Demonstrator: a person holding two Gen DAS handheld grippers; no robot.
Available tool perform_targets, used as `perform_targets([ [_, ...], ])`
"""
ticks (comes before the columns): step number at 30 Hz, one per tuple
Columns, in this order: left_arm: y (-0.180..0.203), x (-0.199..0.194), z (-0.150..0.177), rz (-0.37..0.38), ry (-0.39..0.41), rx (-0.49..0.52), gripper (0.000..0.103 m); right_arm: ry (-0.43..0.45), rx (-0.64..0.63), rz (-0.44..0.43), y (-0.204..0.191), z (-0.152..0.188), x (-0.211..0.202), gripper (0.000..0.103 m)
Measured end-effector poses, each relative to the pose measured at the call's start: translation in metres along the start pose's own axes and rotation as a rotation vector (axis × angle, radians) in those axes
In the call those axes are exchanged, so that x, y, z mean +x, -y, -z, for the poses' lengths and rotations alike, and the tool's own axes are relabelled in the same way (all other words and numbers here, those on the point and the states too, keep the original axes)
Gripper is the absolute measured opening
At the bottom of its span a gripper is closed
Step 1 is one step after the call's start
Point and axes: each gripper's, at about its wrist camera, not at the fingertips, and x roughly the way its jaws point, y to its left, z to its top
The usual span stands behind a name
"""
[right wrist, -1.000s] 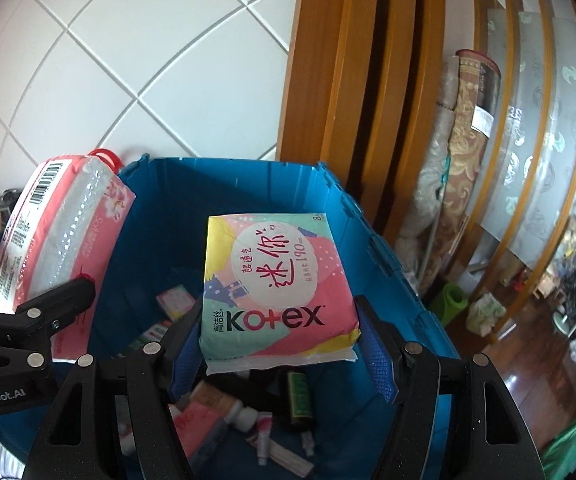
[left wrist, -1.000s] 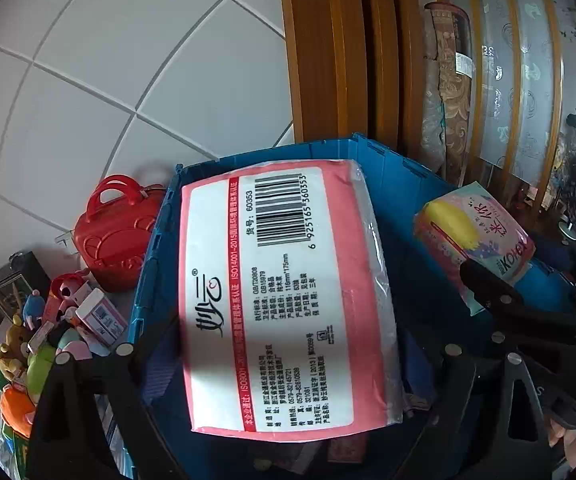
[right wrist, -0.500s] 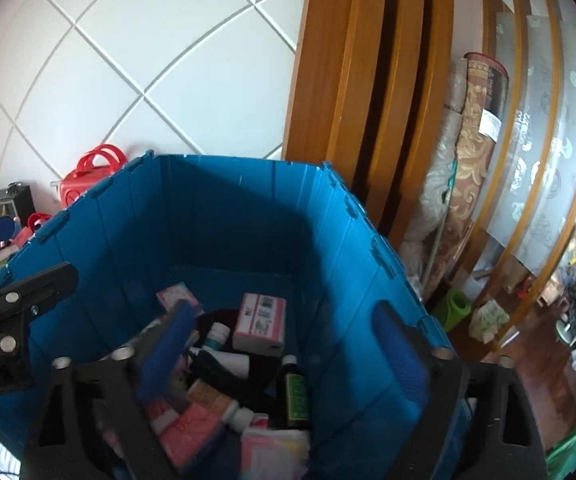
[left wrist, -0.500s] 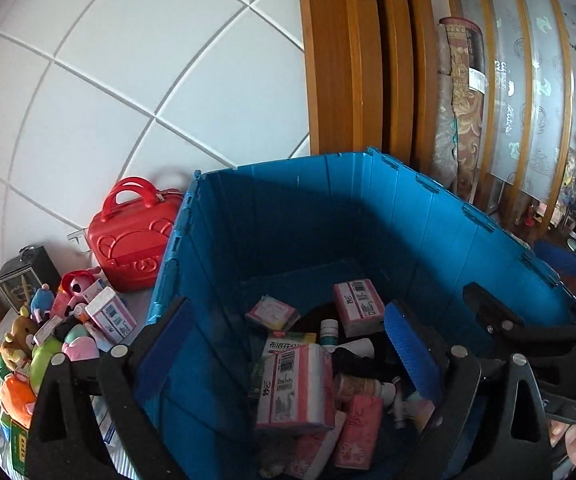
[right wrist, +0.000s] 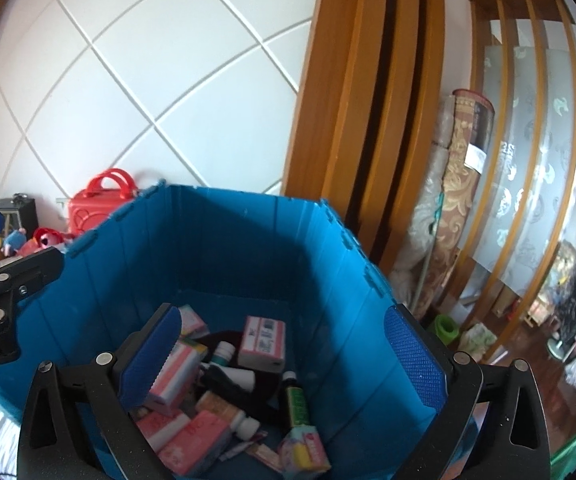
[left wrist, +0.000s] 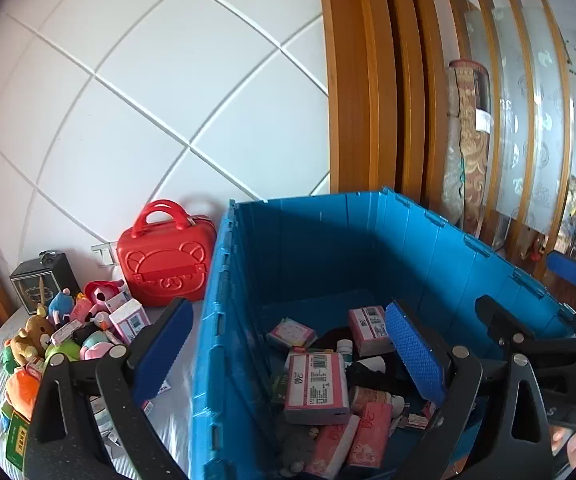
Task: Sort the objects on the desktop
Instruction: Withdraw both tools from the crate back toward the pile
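A blue plastic crate point(left wrist: 448, 248) point(right wrist: 247, 240) holds several pink packs, small boxes and bottles. In the left wrist view the pink tissue pack point(left wrist: 316, 388) lies label-up on that pile. My left gripper point(left wrist: 288, 352) is open and holds nothing; its fingers straddle the crate's left wall. The colourful Kotex pack point(right wrist: 304, 448) lies at the crate's near edge in the right wrist view. Above the crate my right gripper point(right wrist: 283, 360) has its jaws opening, with nothing between them.
Left of the crate stand a red bear-embossed case point(left wrist: 163, 264), a black box point(left wrist: 43, 284), plush toys point(left wrist: 31, 336) and small pink boxes point(left wrist: 127, 320). A tiled white wall and a wooden door frame point(left wrist: 368, 80) rise behind. Rolled carpets point(right wrist: 460, 200) lean at the right.
The pink tissue pack left my left gripper and the Kotex pack left my right one; both now lie in the crate. Both jaws spread wider and both grippers drew back slightly.
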Motion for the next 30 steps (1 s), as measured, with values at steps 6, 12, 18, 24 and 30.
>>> perform_targets([
  [6,-0.027,-0.022,0.011,-0.030,0.044,-0.041,0.098,0.045,-0.017,-0.049,-0.029,0.001,-0.021,0.103],
  [12,-0.062,-0.038,0.022,-0.113,0.050,-0.077,0.098,0.055,-0.029,-0.146,-0.062,0.000,-0.027,0.103],
  [18,-0.111,-0.046,0.036,-0.215,0.012,-0.123,0.098,0.077,-0.049,-0.245,-0.105,-0.006,-0.033,0.103],
  [24,-0.173,-0.059,0.060,-0.291,-0.032,-0.172,0.098,0.087,-0.080,-0.338,-0.164,-0.015,-0.039,0.103],
  [30,-0.225,-0.073,0.079,-0.344,-0.051,-0.195,0.098,0.080,-0.125,-0.399,-0.227,-0.020,-0.049,0.103],
])
